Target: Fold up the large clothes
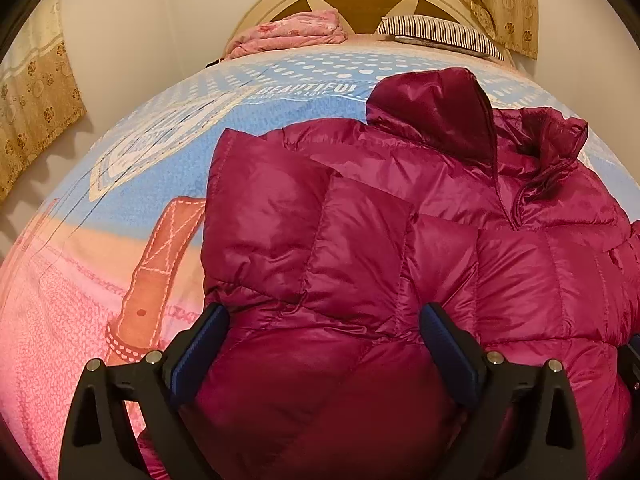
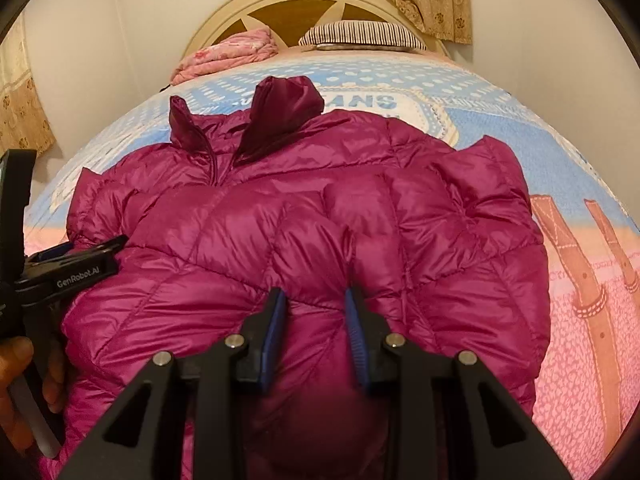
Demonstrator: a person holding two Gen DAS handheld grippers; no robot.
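I'm starting the fold: my right gripper (image 2: pixel 315 312) pinches the puffy shiny magenta quilted jacket (image 2: pixel 304 216); my left gripper (image 1: pixel 324 328) gapes wide and must squeeze too.

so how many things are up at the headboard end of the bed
2: a folded pink floral quilt on the left, a black-and-white striped pillow on the right. The magenta puffer jacket may hide others.
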